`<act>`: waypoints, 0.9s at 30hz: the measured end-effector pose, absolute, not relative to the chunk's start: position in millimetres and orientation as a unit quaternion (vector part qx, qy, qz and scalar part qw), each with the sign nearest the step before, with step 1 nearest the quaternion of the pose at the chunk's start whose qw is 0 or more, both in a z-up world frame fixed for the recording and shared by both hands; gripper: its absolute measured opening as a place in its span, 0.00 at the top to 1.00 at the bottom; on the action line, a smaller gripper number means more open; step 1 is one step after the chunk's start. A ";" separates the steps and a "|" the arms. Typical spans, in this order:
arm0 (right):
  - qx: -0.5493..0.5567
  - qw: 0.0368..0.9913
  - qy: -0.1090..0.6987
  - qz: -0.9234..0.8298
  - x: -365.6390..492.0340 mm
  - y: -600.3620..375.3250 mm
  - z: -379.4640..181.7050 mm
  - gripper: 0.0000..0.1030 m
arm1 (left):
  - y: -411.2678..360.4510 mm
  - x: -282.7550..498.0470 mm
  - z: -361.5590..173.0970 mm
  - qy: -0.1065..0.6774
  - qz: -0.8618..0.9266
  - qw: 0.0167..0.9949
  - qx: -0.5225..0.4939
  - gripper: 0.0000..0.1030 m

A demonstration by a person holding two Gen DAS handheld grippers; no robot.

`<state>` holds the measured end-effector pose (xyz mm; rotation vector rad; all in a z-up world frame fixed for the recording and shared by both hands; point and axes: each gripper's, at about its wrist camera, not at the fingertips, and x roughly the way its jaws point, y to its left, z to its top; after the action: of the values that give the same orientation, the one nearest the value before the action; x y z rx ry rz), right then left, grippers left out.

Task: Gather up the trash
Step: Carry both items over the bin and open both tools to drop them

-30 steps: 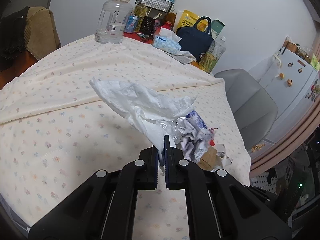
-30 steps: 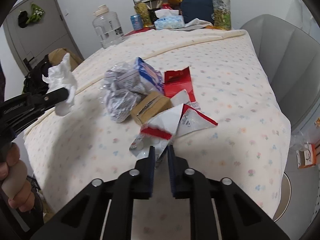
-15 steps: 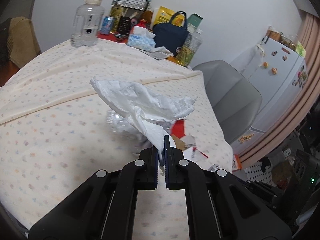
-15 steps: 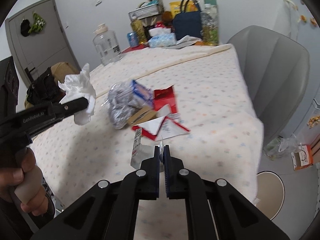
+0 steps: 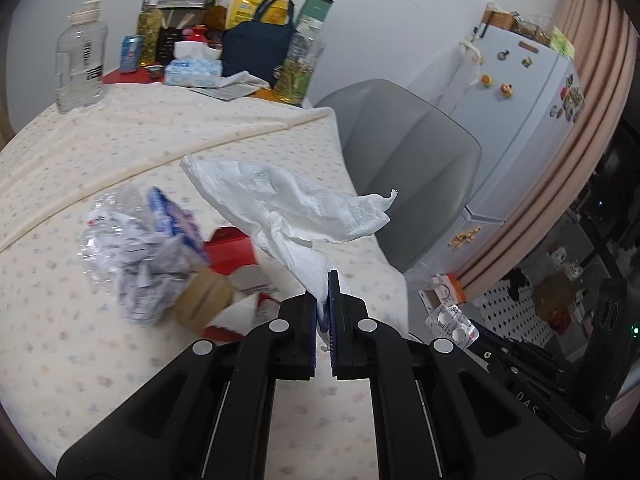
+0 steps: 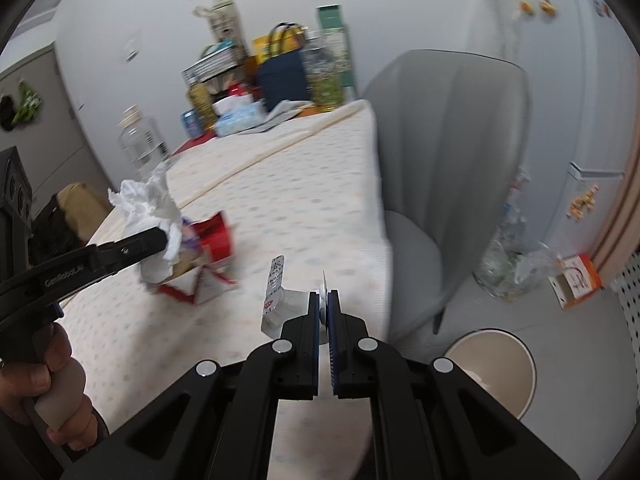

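Observation:
My left gripper (image 5: 323, 292) is shut on a crumpled white tissue (image 5: 288, 204), held above the table; the same tissue (image 6: 148, 208) shows in the right wrist view at the left gripper (image 6: 160, 236). My right gripper (image 6: 324, 304) is shut on a silver pill blister pack (image 6: 274, 300), which also shows as a blister pack (image 5: 452, 322) at the right gripper's tip in the left wrist view. On the flowered tablecloth (image 5: 100, 160) lies a trash pile: crumpled clear plastic wrap (image 5: 128, 256), a red carton (image 5: 230, 248), a brown cardboard piece (image 5: 204, 300).
A beige waste bin (image 6: 494, 372) stands on the floor at the lower right, beside a grey chair (image 6: 448, 152). A clear plastic bag (image 6: 516, 268) and an orange box (image 6: 578, 284) lie on the floor. Bottles, a navy bag (image 5: 260, 48) and a tissue pack crowd the table's far end. A fridge (image 5: 520, 112) stands right.
Both grippers have swung right, off toward the table's edge, each carrying its load. The chair, floor and bin have come into view; the trash pile slid to the left.

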<state>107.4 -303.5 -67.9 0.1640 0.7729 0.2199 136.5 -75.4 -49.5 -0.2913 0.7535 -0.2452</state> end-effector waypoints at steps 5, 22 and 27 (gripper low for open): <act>0.103 0.918 0.376 0.070 109.3 -344.4 -75.1 0.95 | -111.3 150.8 -53.5 0.377 -0.144 0.907 -0.124 0.95; 0.164 0.905 0.392 -0.026 114.5 -453.7 -115.3 0.95 | -224.8 188.5 -78.6 0.422 -0.209 0.880 -0.067 0.95; 0.182 0.897 0.400 -0.045 114.4 -480.1 -131.6 0.95 | -253.2 195.5 -86.3 0.434 -0.221 0.872 -0.047 0.95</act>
<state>114.4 -480.1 -131.6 0.3763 0.8278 -0.0936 195.5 -253.2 -86.3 -0.0976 0.9060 -0.4616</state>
